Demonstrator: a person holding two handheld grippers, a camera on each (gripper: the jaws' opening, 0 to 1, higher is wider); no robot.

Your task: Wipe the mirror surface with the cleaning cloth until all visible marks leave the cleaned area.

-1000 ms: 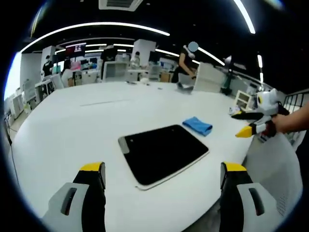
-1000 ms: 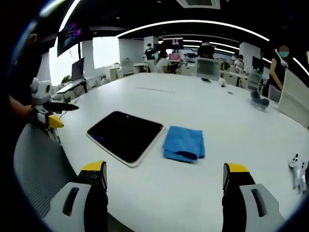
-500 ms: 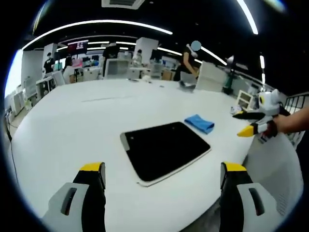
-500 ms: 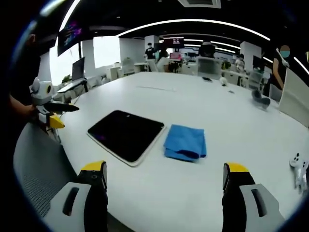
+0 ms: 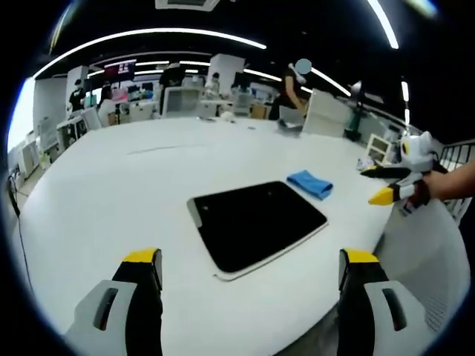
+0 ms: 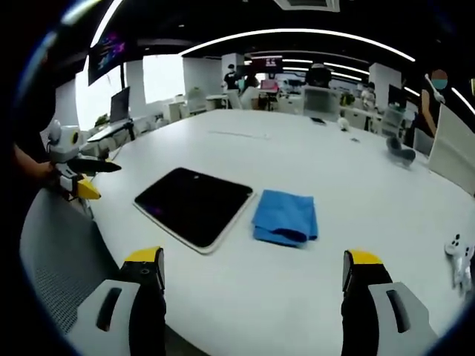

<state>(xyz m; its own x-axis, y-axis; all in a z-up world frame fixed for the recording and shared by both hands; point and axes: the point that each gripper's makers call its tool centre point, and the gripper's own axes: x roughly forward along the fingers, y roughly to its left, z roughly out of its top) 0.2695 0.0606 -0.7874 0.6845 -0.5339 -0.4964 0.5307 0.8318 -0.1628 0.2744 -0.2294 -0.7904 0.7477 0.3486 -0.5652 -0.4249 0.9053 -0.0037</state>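
The mirror (image 6: pixel 194 206) lies flat on the big white bench (image 6: pixel 312 282), near the edge where the person stands. It looks dark and shiny, with a pale rim. The blue cloth (image 6: pixel 284 217) lies folded right beside it, just about touching its edge. I think they sit close like this so the cloth is easy to pick up and rub on the mirror.

No wiping has begun. The cloth lies alone and nothing touches the mirror.

The left tongs (image 5: pixel 249 271) are spread wide and hold nothing. The right tongs (image 6: pixel 252 271) are spread wide too, and empty. Both hang above the near edge of the bench, pointing at the mirror and cloth, as if getting ready. I think the right tongs should grab the cloth first.

In the left gripper view the mirror (image 5: pixel 256 225) is in the middle and the cloth (image 5: pixel 310 183) is behind it. The right tongs (image 5: pixel 380 185) come in from the side, held by a hand (image 5: pixel 434 185).

The bench is smooth and round-edged. A small white thing (image 6: pixel 458 252) lies far off to one side. The room is a big office with long ceiling lights, desks, screens and people far away.
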